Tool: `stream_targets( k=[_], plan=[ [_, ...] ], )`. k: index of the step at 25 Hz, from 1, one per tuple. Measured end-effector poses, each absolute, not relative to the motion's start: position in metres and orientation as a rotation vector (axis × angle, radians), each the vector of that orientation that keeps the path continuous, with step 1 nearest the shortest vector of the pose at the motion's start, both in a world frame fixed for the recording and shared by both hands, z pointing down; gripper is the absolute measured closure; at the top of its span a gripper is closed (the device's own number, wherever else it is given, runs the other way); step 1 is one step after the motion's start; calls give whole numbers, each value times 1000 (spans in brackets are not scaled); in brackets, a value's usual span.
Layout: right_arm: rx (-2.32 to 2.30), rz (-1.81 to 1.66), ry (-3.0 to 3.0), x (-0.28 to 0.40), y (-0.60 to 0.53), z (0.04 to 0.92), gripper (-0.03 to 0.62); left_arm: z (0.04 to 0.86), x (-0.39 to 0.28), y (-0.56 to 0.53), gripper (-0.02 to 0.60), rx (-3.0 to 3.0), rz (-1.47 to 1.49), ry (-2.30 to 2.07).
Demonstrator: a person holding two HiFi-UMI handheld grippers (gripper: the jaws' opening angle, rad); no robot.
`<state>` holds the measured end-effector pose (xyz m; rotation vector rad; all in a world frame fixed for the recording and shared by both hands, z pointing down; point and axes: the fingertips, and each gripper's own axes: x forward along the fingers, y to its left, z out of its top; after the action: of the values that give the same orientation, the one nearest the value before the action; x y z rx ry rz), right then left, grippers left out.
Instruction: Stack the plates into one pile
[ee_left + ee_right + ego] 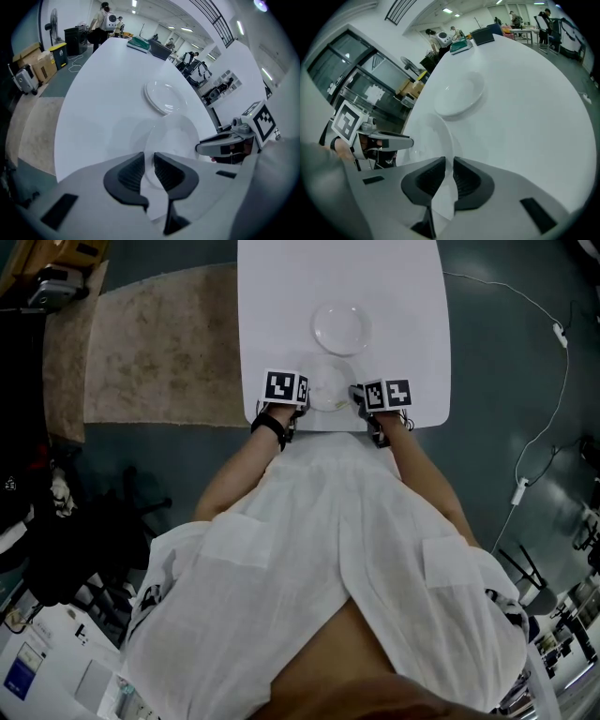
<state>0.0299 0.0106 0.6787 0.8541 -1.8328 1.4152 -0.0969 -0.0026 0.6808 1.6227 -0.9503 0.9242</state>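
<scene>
The near plate [328, 387] is sitting at the front edge of the white table [281, 296], directly before the person, and it is being held from both sides. The left gripper [307, 397] is pinching its left rim and the right gripper [355, 396] its right rim. In the left gripper view the pale rim is running up between the dark pads [132, 171], which are standing close together on it. The right gripper view is showing the same thing, with the plate's edge caught between the pads [464, 178]. So both grippers are gripping this one plate, and the line between them is running crosswise to the person.

The far plate [340, 327] is resting flat further up the table, just beyond the near one and close to the table's midline. It is lying straight ahead of both grippers, very slightly toward the right one, so neither hand is meaningfully nearer.

Being round, the held plate is giving no long axis to line up. What matters, as I judge it, is keeping it level and carrying it straight forward over the far plate.

A beige rug [159, 343] is lying on the floor left of the table.
</scene>
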Motion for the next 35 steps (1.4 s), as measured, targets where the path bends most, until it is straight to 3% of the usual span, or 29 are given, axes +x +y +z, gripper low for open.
stream_targets(
  k=[35],
  plan=[
    [1036,1417,-1881,69,-133,655,523,662,-60,-139,511,1647,843,-980]
  ],
)
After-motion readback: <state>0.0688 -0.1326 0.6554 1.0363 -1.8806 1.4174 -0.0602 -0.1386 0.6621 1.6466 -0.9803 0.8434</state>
